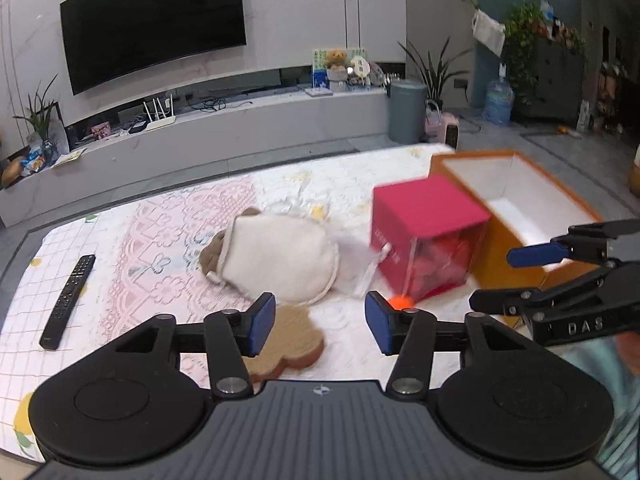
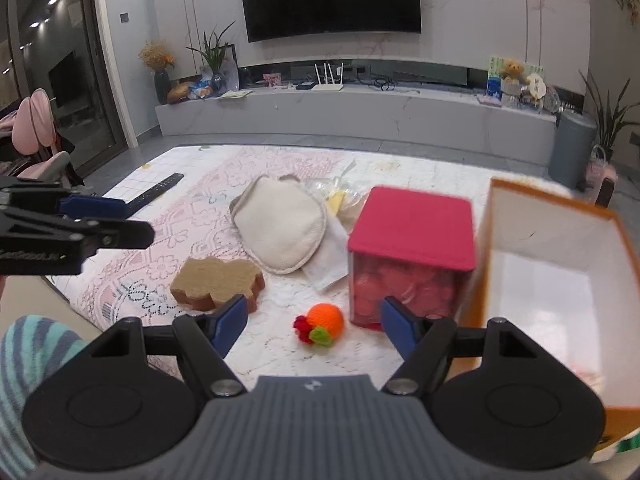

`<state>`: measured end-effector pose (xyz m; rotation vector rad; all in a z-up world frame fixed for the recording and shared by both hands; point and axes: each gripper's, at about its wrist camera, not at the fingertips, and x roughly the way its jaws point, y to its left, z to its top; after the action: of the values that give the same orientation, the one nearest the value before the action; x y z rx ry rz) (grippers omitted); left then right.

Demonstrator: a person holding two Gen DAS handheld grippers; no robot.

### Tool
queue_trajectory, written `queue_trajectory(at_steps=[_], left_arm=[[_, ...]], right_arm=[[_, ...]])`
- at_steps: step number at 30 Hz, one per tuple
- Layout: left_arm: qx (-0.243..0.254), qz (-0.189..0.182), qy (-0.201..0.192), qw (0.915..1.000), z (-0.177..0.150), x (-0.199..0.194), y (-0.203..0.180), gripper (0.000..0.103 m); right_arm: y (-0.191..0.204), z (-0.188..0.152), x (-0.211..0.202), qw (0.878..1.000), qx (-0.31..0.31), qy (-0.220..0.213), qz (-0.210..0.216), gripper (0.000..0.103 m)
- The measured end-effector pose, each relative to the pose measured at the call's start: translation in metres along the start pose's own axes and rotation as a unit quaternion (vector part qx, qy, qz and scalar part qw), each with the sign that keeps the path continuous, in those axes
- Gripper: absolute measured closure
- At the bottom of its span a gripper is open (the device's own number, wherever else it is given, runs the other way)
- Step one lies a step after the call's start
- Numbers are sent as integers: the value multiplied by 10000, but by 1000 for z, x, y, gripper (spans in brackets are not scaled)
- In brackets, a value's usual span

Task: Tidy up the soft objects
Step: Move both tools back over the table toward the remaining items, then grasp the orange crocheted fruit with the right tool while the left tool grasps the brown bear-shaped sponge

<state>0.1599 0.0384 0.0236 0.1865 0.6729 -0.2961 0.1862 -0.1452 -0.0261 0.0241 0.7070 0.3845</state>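
Nothing is gripped: left gripper point(image 1: 320, 322) and right gripper point(image 2: 312, 326) are spread empty above the small orange knitted ball point(image 2: 325, 319) beside the red-lidded clear box point(image 2: 412, 256).

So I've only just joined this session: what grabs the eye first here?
The bright pink box stands mid-table, right against the open orange box with its bare white inside. In front lies a small orange knitted fruit, with a cream cushion and a brown bear-shaped pad to its left.
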Motion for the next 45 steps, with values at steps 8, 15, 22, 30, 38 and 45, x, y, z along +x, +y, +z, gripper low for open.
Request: queue_trajectory(at_steps=[8,15,22,30,38,45], left_arm=[[1340,10,546,9895,-28,36,12,26],[2225,-168,957,9701,-49,82,20,20],[2960,-290,1426,9440,-54,126,28,19],[2996,-578,1929,9326,-46,161,45,14],[2867,-987,2304,9247,-45,183,56,10],[2651,-967,2371,9296,-48,189,59,11]], right_arm=[[3,-18,60,9985,271,469,-55,30],[5,-23,100,9974,156,699,-90,30],[0,-24,134,9959,116,891,-69,30],[-1,-24,157,9946,65,1039,44,30],[-7,-31,166,9941,156,1062,145,36],[-5,-33,165,9957,-28,927,14,49]])
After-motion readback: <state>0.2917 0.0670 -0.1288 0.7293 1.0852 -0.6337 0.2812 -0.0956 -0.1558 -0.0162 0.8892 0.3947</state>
